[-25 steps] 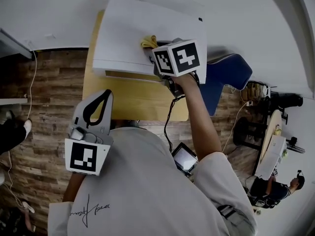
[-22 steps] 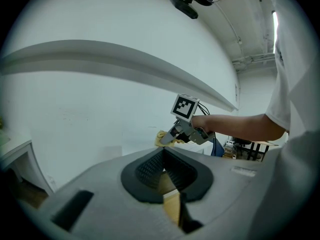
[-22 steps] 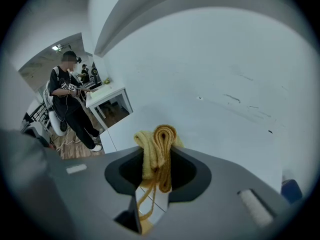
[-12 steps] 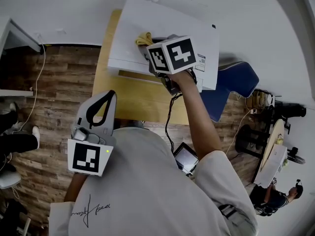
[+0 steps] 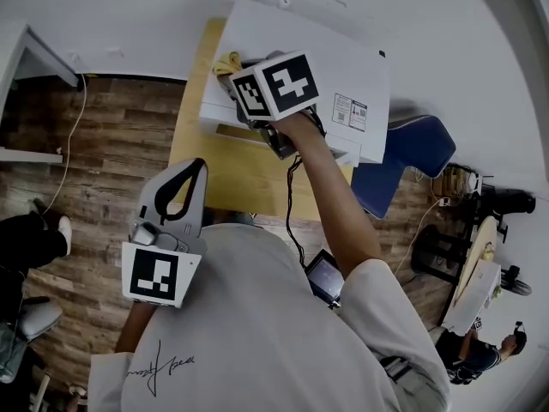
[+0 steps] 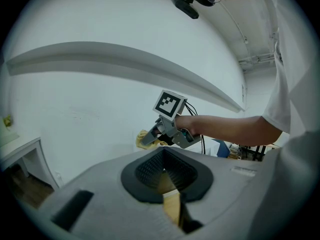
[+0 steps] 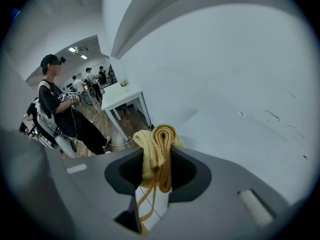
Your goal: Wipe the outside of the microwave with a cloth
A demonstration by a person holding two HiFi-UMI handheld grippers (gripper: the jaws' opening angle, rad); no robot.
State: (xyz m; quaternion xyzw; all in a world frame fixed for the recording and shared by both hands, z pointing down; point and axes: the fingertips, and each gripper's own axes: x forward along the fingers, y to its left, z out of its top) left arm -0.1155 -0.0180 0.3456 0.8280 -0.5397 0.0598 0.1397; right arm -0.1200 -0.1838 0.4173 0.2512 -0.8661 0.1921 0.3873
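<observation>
The white microwave [image 5: 330, 54] stands on a wooden table [image 5: 227, 170] against the wall. My right gripper [image 5: 233, 74] is shut on a folded yellow cloth [image 5: 227, 62] and holds it on the microwave's top, near the left edge. In the right gripper view the cloth [image 7: 157, 149] bulges out between the jaws of the right gripper [image 7: 159, 136], with the white top [image 7: 240, 134] behind it. My left gripper [image 5: 190, 172] hangs low by my body, shut and holding nothing. From the left gripper [image 6: 165, 156] view I see the right gripper [image 6: 150, 138] and cloth [image 6: 142, 135].
A blue chair [image 5: 403, 148] sits right of the table. A white desk [image 5: 30, 54] stands at the left, also seen as a white table [image 7: 122, 96]. A person's legs [image 5: 26, 239] are at the far left; several people [image 7: 60, 114] stand farther off.
My right gripper has slid the cloth leftward across the microwave's top, from about the middle to the left edge. The left gripper has stayed where it was.
</observation>
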